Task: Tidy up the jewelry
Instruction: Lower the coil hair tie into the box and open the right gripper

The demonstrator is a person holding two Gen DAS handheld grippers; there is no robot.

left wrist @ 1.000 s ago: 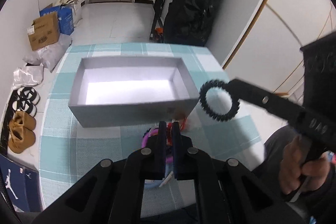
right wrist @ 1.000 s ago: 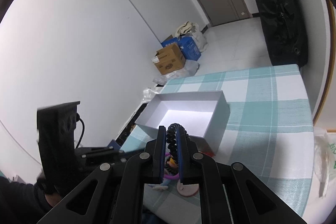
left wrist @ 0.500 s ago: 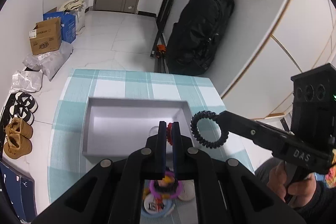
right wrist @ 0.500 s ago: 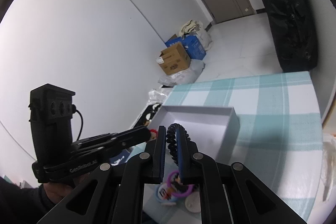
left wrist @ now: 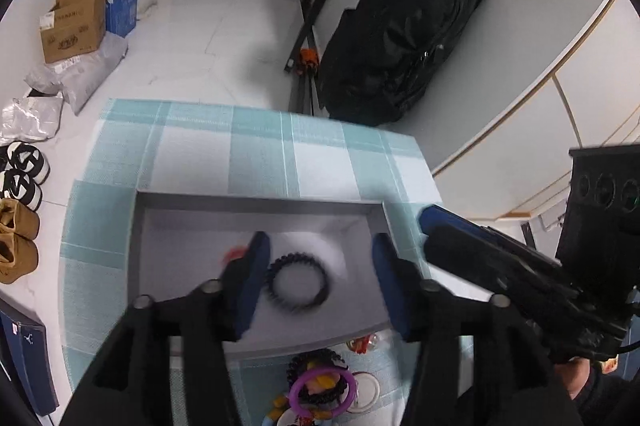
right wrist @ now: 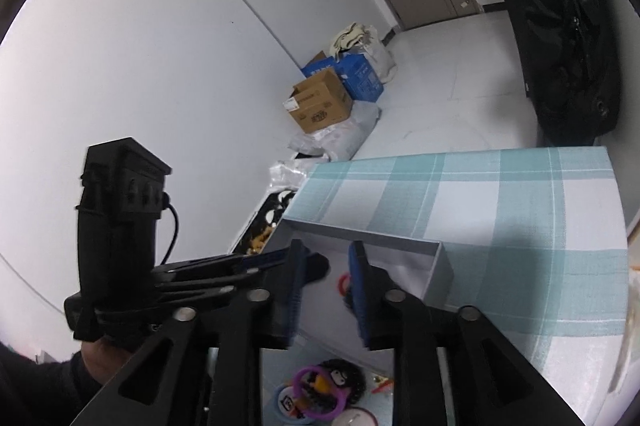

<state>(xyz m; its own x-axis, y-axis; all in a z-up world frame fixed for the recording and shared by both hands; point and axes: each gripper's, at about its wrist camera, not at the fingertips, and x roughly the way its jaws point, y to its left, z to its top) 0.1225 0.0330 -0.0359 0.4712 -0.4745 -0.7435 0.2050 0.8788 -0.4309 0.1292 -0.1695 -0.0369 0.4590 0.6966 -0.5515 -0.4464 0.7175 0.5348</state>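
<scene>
Both grippers hang over the grey box (left wrist: 256,342); the left gripper (left wrist: 318,258) and right gripper (right wrist: 326,266) have just opened, jaws apart and empty; the black coil (left wrist: 298,282) lies on the box floor between the left jaws, the red ring (right wrist: 343,283) between the right jaws; more jewelry (left wrist: 320,386) waits nearer, below the jaws, probably next.

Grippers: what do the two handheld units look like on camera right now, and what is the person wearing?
Both are black linkage frames with silver pivot bolts and flat blue finger pads. The left gripper has a boxy black head with round sockets and a black cable looping from its side. The right gripper carries a similar black block. The sleeve looks dark.
</scene>
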